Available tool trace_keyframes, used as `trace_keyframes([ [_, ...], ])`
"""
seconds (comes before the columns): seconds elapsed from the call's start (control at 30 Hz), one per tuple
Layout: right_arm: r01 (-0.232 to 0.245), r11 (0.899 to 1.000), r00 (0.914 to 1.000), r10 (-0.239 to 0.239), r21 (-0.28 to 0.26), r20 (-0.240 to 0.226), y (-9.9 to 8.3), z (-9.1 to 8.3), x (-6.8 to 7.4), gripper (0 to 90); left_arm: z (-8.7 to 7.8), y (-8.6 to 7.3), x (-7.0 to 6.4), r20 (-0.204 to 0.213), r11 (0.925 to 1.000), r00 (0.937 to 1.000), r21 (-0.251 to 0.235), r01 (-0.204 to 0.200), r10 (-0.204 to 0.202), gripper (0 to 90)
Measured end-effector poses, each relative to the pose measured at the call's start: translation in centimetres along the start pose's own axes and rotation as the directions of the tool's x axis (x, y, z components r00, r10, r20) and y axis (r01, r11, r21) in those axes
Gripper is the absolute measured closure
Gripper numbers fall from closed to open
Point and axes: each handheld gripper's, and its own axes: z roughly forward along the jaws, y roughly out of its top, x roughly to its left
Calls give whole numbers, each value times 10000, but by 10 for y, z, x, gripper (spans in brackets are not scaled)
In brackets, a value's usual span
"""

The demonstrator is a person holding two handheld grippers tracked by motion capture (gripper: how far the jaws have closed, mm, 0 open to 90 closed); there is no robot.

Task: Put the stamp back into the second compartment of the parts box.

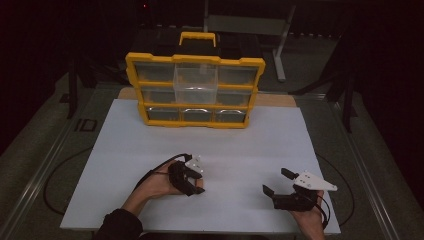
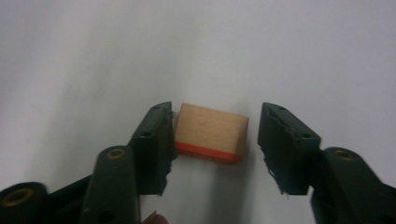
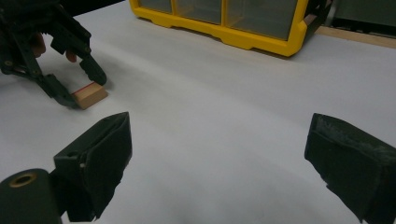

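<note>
A small wooden block [image 2: 211,133] with a red strip along one edge lies flat on the white table sheet [image 1: 225,145]. My left gripper [image 2: 214,116] points down over it, open, with a jaw on either side. The left jaw is at or almost at the block's side, while a clear gap separates the right jaw from it. In the right gripper view the same block [image 3: 90,95] sits between the left gripper's fingertips [image 3: 97,74]. My right gripper [image 1: 276,181] is held low at the front right, open wide, nothing between its fingers [image 3: 100,154].
A yellow compartment organiser [image 1: 195,90] with clear drawers stands upright at the far edge of the sheet, one middle drawer [image 1: 196,82] pulled out. Its lower rim [image 3: 243,39] shows in the right gripper view. Dark floor and metal frames surround the table.
</note>
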Motion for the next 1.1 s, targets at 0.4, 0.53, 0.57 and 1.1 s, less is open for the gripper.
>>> trace_keyframes([
  [0.4,19,10000,10000,-19,-18,17,0,0,0,72,-9,1,2,-353,9995,9989,-74,321,-324,562],
  [0.53,-3,10000,10000,3,-2,-9,0,0,0,73,-15,1,2,-514,9984,9974,-281,489,-503,562],
  [0.57,24,10000,10000,-24,-14,11,0,0,0,72,-17,1,2,-539,9979,9969,-340,555,-572,562],
  [1.1,1,10000,10000,-1,-89,-17,-1,1,0,72,-41,0,5,-1315,9869,9812,-969,1291,-1413,562],
])
